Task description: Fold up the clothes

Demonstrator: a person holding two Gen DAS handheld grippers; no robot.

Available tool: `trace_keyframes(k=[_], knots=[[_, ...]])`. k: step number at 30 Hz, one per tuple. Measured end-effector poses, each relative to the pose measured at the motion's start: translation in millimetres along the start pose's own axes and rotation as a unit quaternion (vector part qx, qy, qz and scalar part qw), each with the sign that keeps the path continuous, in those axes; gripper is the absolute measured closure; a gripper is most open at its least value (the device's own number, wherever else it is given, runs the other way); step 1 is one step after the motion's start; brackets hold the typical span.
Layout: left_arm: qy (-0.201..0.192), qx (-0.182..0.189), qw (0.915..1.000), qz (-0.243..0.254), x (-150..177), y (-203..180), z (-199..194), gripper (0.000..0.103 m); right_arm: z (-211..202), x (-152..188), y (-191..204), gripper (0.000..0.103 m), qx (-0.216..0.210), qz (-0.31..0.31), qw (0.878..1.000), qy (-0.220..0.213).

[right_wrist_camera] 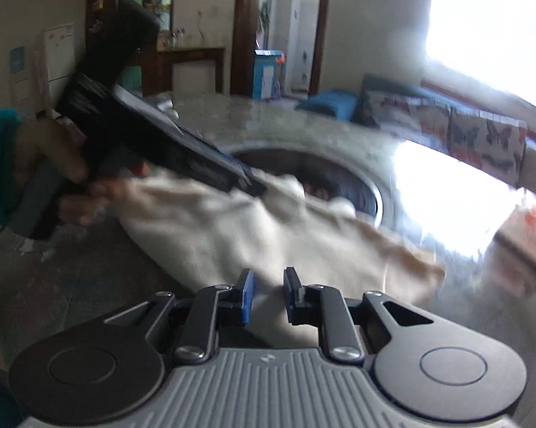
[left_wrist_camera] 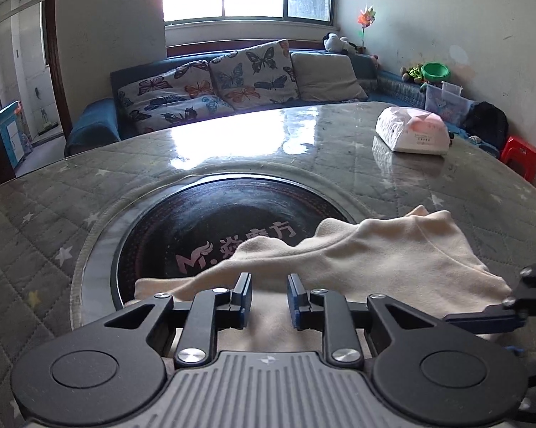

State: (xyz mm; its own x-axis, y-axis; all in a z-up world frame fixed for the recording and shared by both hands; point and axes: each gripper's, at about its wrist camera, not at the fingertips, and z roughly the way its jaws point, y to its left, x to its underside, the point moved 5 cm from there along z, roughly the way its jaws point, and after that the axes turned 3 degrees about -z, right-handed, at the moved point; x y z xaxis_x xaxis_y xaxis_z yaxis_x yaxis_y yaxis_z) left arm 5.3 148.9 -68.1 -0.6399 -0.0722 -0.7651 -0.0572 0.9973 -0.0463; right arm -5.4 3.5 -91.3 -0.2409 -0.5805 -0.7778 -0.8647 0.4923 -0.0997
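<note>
A cream garment [left_wrist_camera: 392, 253] lies rumpled over the near side of the round table [left_wrist_camera: 232, 149], its collar end toward the far right. My left gripper [left_wrist_camera: 269, 294] is shut on a fold at the garment's near edge, with cloth filling the narrow gap between its jaws. In the blurred right wrist view, my right gripper [right_wrist_camera: 269, 294] is likewise shut on the garment [right_wrist_camera: 214, 235]. There the left gripper [right_wrist_camera: 246, 182], held by a hand [right_wrist_camera: 54, 157], pinches the cloth's far side. The right gripper [left_wrist_camera: 481, 321] enters the left wrist view at the right edge.
A black round hotplate [left_wrist_camera: 203, 221] with pink lettering sits sunk in the table's middle, partly under the garment. A white tissue pack [left_wrist_camera: 412, 132] lies at the far right of the table. A blue sofa [left_wrist_camera: 96, 121] with butterfly cushions and a red stool [left_wrist_camera: 521, 153] stand beyond.
</note>
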Motion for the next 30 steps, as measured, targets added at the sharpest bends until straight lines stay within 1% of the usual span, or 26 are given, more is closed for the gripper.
trace_keyframes(k=[4, 7, 9, 11, 14, 16, 19, 21, 24, 27, 30], knots=[[-0.008, 0.014, 0.9998, 0.008, 11, -13, -24, 0.079, -15, -1, -1, 0.086, -0.008, 0.014, 1.0, -0.013], [-0.015, 0.03, 0.9994, 0.014, 21, -24, -42, 0.079, -28, 3, -10, 0.086, 0.009, 0.027, 0.999, -0.021], [-0.011, 0.038, 0.9992, 0.01, 31, -30, -47, 0.078, -27, 11, -18, 0.086, 0.018, 0.041, 0.999, -0.007], [-0.002, 0.037, 0.9993, 0.008, 40, -32, -46, 0.078, -24, 18, -22, 0.086, 0.019, 0.048, 0.999, 0.009], [-0.009, 0.03, 0.9995, -0.011, 42, -21, -52, 0.078, -27, 21, -23, 0.086, 0.011, 0.045, 0.999, 0.014], [-0.013, 0.025, 0.9993, -0.024, 42, -14, -56, 0.078, -31, 11, -28, 0.086, 0.009, 0.043, 0.999, -0.002], [-0.019, 0.016, 0.9988, -0.043, 44, -3, -61, 0.076, -27, -4, -42, 0.086, 0.022, 0.045, 0.999, -0.016], [-0.012, 0.001, 0.9982, -0.058, 45, 10, -61, 0.076, -18, -10, -52, 0.086, 0.032, 0.052, 0.998, -0.016], [0.003, -0.02, 0.9969, -0.076, 51, 28, -58, 0.076, -2, -11, -68, 0.086, 0.039, 0.07, 0.997, -0.003], [-0.002, -0.014, 0.9955, -0.094, 47, 37, -62, 0.076, 6, -8, -74, 0.086, 0.044, 0.073, 0.996, 0.007], [-0.021, -0.005, 0.9955, -0.092, 34, 37, -64, 0.076, 9, -10, -76, 0.086, 0.042, 0.074, 0.996, 0.006]])
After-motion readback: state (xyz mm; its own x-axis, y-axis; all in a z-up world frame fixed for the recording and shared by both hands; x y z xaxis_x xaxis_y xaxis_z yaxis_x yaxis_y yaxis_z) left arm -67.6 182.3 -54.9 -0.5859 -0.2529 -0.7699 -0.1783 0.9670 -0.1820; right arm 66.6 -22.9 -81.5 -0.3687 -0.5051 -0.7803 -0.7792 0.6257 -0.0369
